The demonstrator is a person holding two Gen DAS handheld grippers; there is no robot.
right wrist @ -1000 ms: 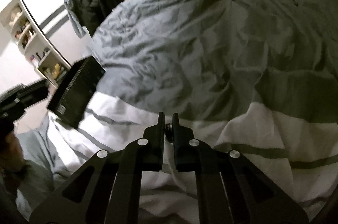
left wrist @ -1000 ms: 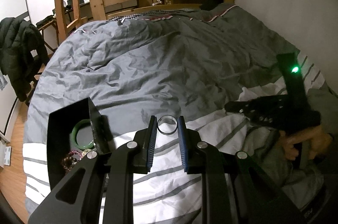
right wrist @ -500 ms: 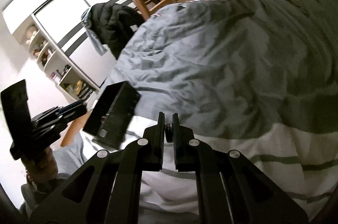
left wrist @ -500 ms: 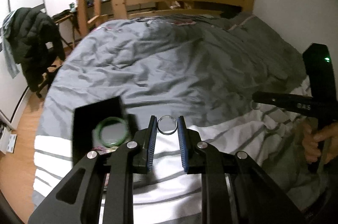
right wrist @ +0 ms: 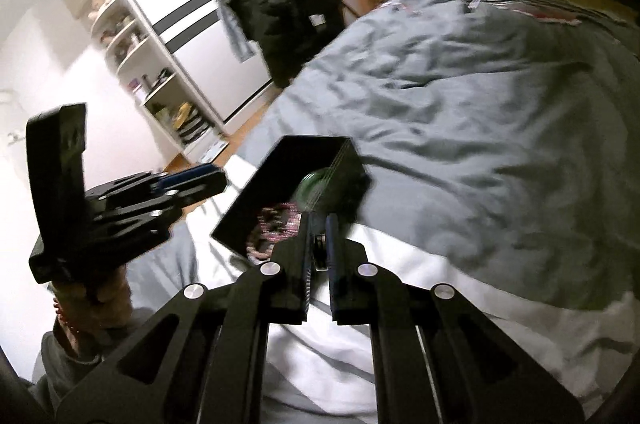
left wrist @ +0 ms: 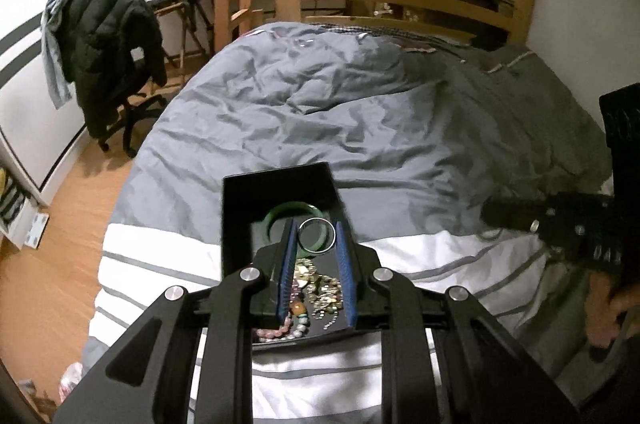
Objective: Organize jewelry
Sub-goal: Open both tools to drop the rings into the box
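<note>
the left gripper (left wrist: 316,244) holds a silver ring (left wrist: 316,236) pinched by its outer edge between the blue pads (left wrist: 289,256), the jaws only narrowly apart, as wide as the ring itself. the ring stands with its opening facing the wrist camera, so its flat plane runs across the gap from one pad to the other.

the relation that matters for the coming move: in the left wrist view the ring hangs directly over the open black jewelry box (left wrist: 276,191), which sits on the striped duvet (left wrist: 160,256) near the bed's edge. just behind the ring, inside the box, a green jade bangle (left wrist: 276,216) leans toward the far wall, and under the fingers lies a heap of bead bracelets and small trinkets (left wrist: 316,292). the box therefore lies straight below and slightly ahead of the left jaws, its long axis running away from the camera. my judgement is that the drop needs little more than a small descent and a release.

the right gripper (right wrist: 319,248) is clamped tight on a small dark piece (right wrist: 319,252), too blurred to name. it points at the box (right wrist: 288,179) from the near right corner, beside the box and not over it. the left hand is the nearer one and looks set to deposit first.
</note>
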